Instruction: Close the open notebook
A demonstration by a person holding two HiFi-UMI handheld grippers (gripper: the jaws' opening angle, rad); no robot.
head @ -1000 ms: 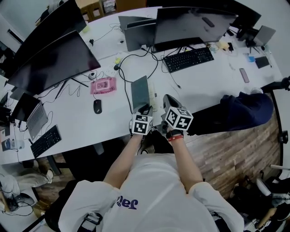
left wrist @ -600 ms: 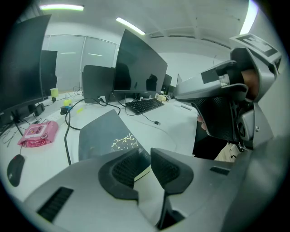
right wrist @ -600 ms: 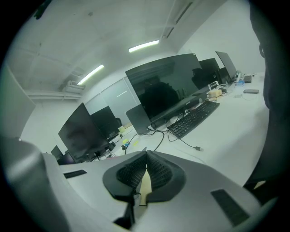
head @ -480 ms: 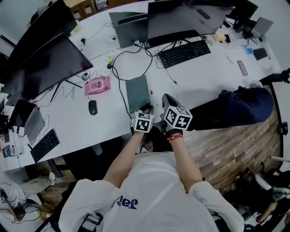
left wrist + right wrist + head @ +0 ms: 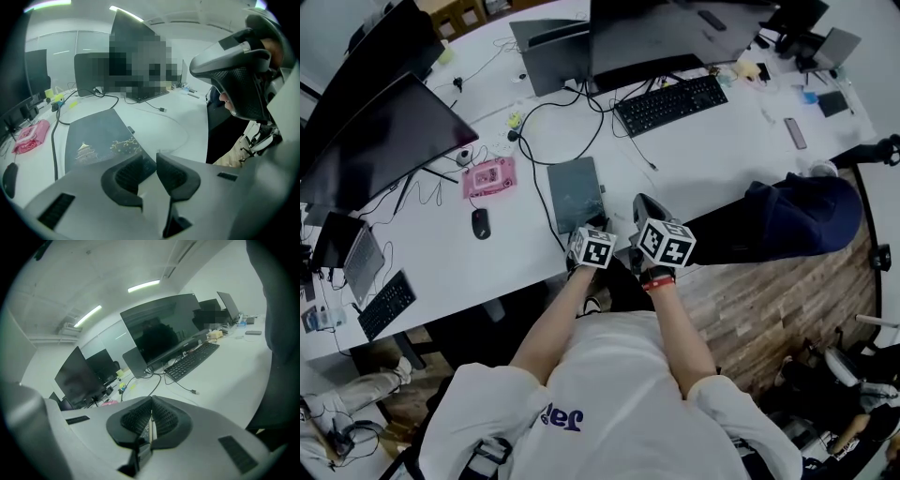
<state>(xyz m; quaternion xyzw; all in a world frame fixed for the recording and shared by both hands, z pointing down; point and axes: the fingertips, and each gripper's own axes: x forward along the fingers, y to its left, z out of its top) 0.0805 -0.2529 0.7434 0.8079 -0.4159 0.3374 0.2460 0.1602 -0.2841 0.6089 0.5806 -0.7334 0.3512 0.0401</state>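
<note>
the notebook (image 5: 575,192) lies flat on the white counter (image 5: 703,159), close to the counter's near edge. its dark cover with a gold pagoda and blossom print faces up, so it looks already shut. no open pages show in any view. the left hand-held gripper (image 5: 151,161) hangs just over the notebook's near corner. its jaws have just been opening and now stand partly apart, with nothing pinched between them; only the cover shows behind the gap. the right hand-held gripper (image 5: 151,408) sits beside it with its jaws pressed together, and i can make out nothing in its grip. the main risk, as i judge it, is undoing the job: a jaw that catches under the near corner could lift the cover again. a downward push off centre could slide the book sideways into the black cable (image 5: 54,145) running along its left side. a pull toward the person could drag it off the counter's near edge. a small dark tab at the book's right edge could also snag, though what it is cannot be told.
</note>
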